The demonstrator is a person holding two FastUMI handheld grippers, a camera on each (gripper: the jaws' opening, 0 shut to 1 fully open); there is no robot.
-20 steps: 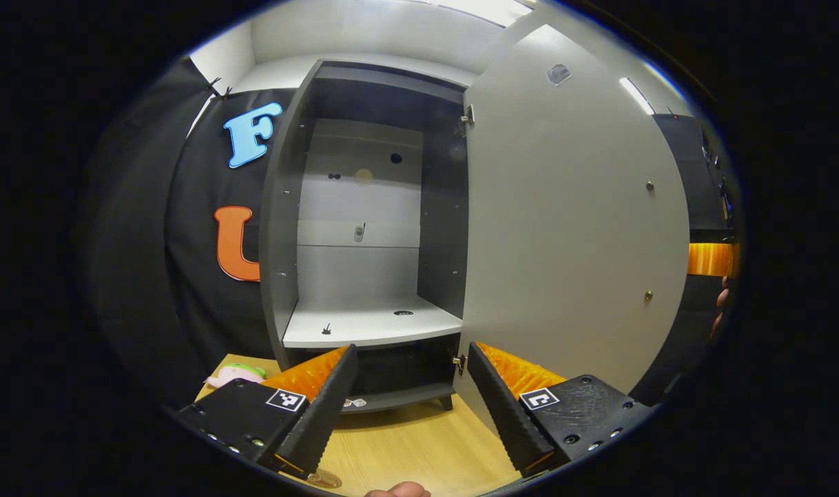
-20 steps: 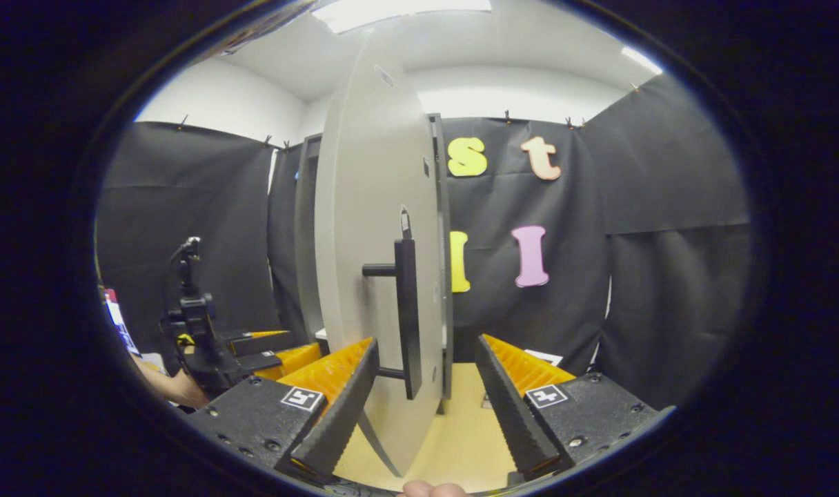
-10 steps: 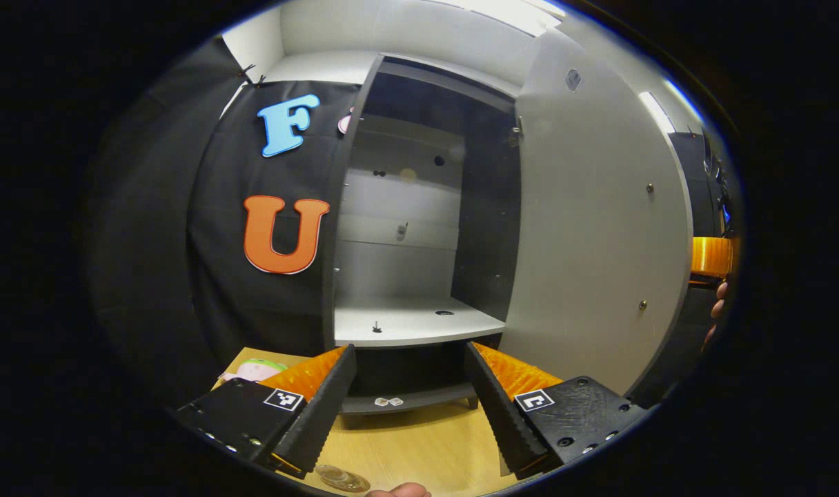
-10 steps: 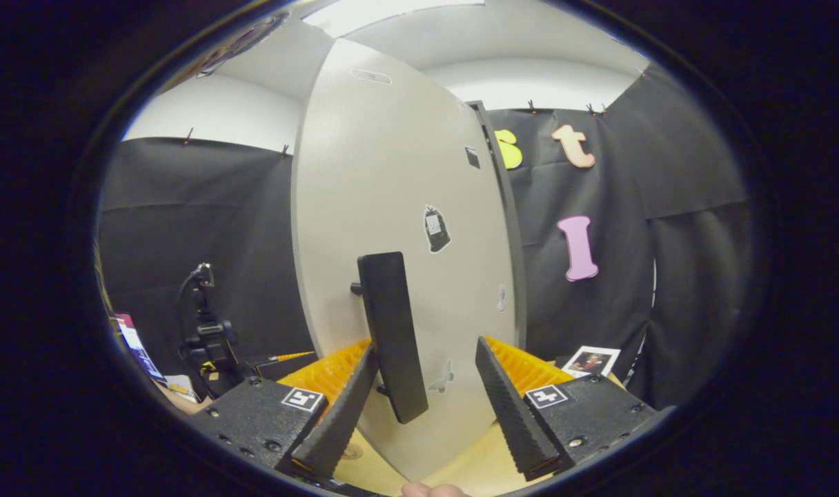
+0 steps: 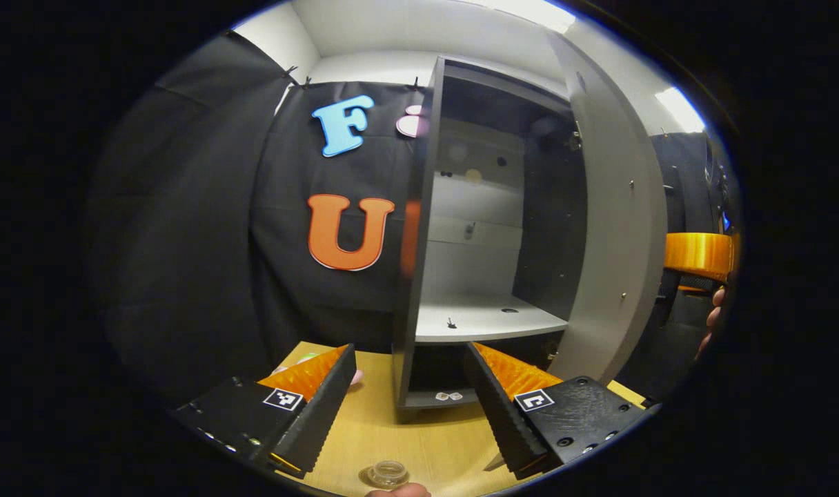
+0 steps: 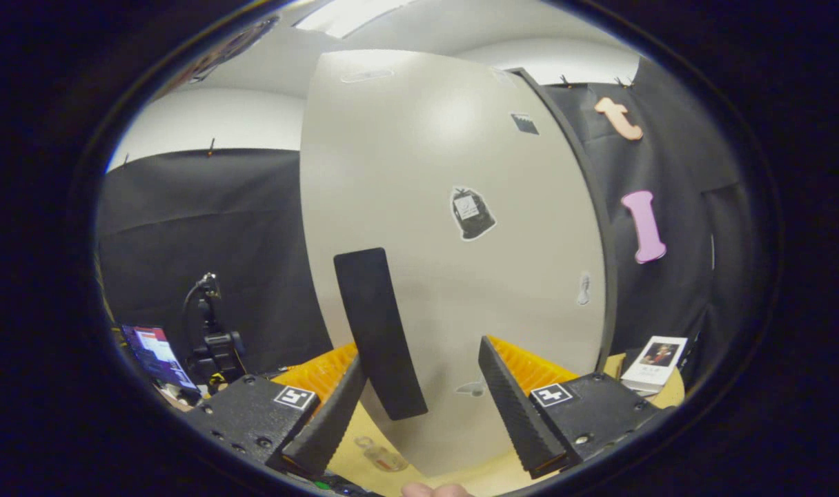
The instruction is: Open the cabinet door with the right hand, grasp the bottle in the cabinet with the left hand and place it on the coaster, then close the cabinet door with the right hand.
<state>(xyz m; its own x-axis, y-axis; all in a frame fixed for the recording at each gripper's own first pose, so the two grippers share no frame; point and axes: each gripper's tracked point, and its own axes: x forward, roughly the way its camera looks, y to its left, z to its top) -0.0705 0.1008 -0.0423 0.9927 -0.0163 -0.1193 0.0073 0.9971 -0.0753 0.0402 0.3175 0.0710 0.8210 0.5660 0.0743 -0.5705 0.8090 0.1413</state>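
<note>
Cabinet door [image 6: 447, 172]: part open. Its upright bar handle [image 6: 374, 324] stands between the spread fingers of the right gripper [image 6: 419, 386], close by the left finger and gripped by neither, so a push towards the far cabinet [image 5: 412, 241] should close it. Left gripper [image 5: 409, 386]: released, empty. Bottle [image 5: 387, 473]: out of the cabinet, upright on the near table [image 5: 419, 442], apparently on a coaster.
</note>
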